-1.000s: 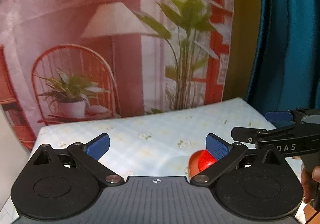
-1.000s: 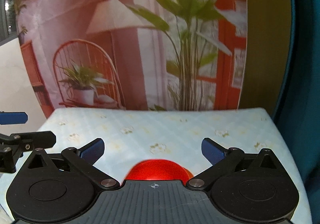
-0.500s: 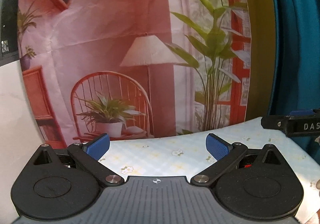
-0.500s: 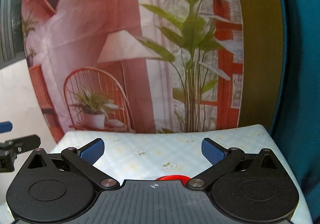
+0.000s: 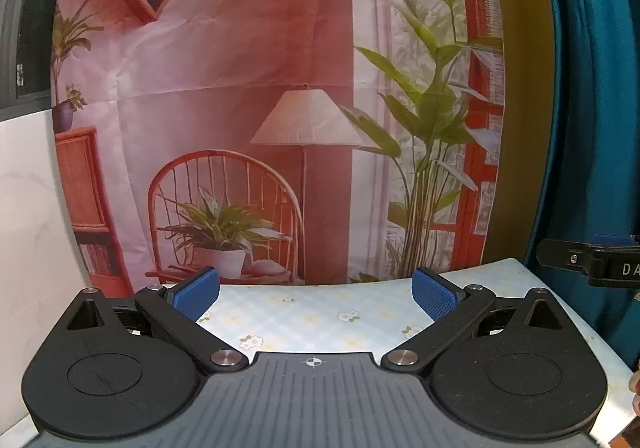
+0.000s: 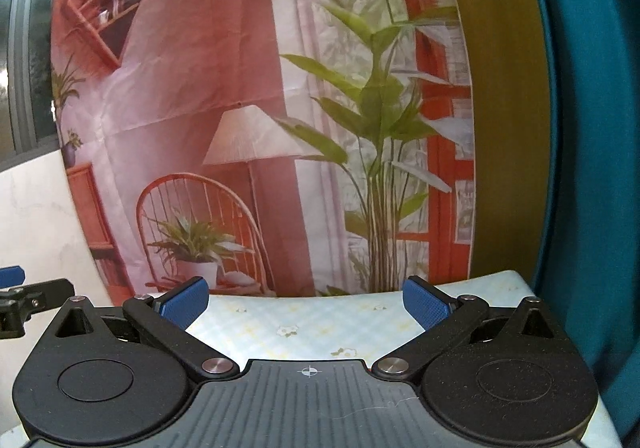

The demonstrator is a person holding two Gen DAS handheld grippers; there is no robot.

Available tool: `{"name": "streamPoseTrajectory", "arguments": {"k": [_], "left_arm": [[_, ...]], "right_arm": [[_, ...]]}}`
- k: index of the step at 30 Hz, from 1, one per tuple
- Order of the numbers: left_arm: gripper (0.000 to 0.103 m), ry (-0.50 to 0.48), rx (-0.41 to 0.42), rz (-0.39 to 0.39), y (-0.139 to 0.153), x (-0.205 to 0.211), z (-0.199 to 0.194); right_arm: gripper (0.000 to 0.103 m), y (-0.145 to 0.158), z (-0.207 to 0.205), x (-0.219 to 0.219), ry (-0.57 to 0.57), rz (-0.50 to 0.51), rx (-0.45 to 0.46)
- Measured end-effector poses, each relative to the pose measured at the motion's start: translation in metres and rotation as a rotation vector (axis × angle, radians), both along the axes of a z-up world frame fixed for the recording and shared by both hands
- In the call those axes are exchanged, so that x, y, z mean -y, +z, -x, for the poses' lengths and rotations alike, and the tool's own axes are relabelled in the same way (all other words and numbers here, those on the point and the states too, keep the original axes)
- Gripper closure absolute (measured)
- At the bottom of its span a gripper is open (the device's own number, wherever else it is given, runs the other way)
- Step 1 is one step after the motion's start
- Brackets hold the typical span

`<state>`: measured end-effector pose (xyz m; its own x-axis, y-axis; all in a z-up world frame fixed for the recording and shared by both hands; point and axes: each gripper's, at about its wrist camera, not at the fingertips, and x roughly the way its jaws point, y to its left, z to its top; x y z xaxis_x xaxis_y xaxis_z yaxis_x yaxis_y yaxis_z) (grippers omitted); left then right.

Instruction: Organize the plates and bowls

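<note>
No plate or bowl shows in either view now. My left gripper (image 5: 315,294) is open and empty, its blue pads wide apart above the light floral tablecloth (image 5: 320,312). My right gripper (image 6: 306,304) is also open and empty above the same cloth (image 6: 304,324). Part of the right gripper (image 5: 592,260) shows at the right edge of the left wrist view. Part of the left gripper (image 6: 24,298) shows at the left edge of the right wrist view.
A printed backdrop (image 5: 280,108) with a chair, lamp and plants hangs behind the table's far edge. A teal curtain (image 5: 592,88) hangs at the right. A white wall (image 5: 28,208) is at the left.
Both grippers have tilted upward. The red bowl that showed low between the fingers has dropped out of both views. Both stay open.
</note>
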<state>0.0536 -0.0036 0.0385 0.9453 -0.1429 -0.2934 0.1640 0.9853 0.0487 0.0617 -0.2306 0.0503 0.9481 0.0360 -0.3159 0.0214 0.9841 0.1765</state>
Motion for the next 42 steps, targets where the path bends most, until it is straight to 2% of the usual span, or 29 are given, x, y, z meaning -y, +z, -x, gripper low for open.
{"name": "streamPoseTrajectory", "arguments": {"k": [10, 42], "left_arm": [[0.0, 0.003, -0.016, 0.012, -0.0025, -0.0007, -0.0005], [0.0, -0.02, -0.034, 0.019, -0.0066, -0.0037, -0.0043]], "right_arm": [[0.0, 0.0029, 0.003, -0.0053, 0.002, 0.045, -0.013], [0.0, 0.0014, 0.0061, -0.0006, -0.011, 0.064, -0.026]]}}
